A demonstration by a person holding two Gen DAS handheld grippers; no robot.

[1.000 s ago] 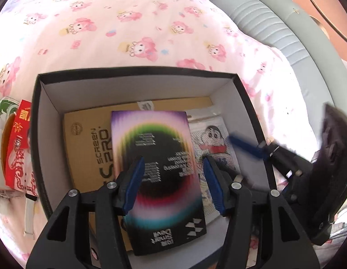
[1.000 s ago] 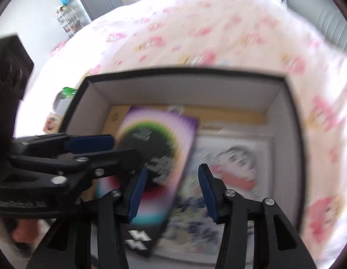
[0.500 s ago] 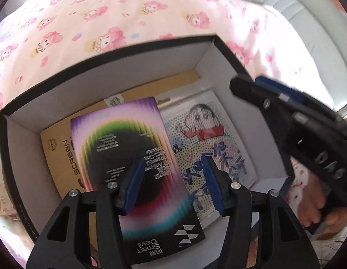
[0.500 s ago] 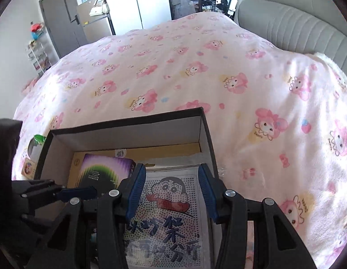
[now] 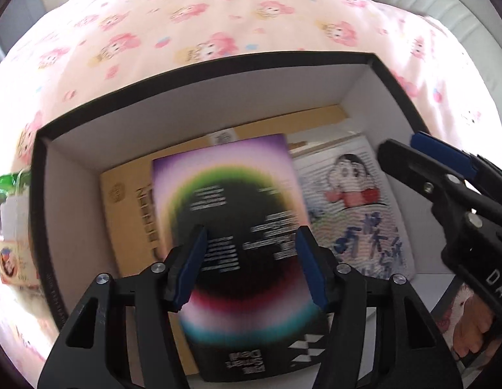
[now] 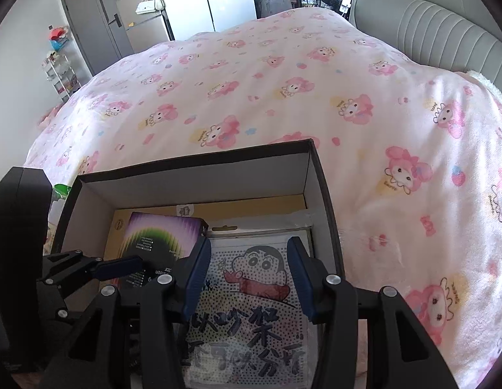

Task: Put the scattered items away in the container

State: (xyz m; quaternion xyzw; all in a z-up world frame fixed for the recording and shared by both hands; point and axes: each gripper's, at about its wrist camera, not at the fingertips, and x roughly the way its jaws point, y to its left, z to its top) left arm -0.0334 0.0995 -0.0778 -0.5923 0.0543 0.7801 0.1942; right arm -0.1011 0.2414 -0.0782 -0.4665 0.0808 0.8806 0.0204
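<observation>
A black box with white inner walls [image 5: 199, 97] [image 6: 192, 181] sits on the pink bed cover. Inside lie a flat tan carton [image 5: 128, 214], a purple, green and black packet [image 5: 231, 201] [image 6: 160, 236] and a cartoon-printed bag [image 5: 354, 207] [image 6: 251, 291]. My left gripper [image 5: 250, 270] hovers over the colourful packet with its jaws opening; the packet is wider than the gap and lies beneath the pads, untouched. My right gripper [image 6: 247, 275] [image 5: 426, 162] hangs open over the cartoon bag, nothing between its fingers.
A green-capped bottle [image 5: 5, 184] and a red-and-yellow snack packet [image 5: 11, 259] lie outside the box's left wall. A hand [image 5: 471, 334] holds the right tool. A grey padded headboard [image 6: 429, 26] borders the bed; grey cabinets [image 6: 89, 22] stand beyond.
The right gripper has swung from above the colourful packet to above the cartoon bag at the box's right side. The left gripper has tilted and shifted a little, still over the packet.
</observation>
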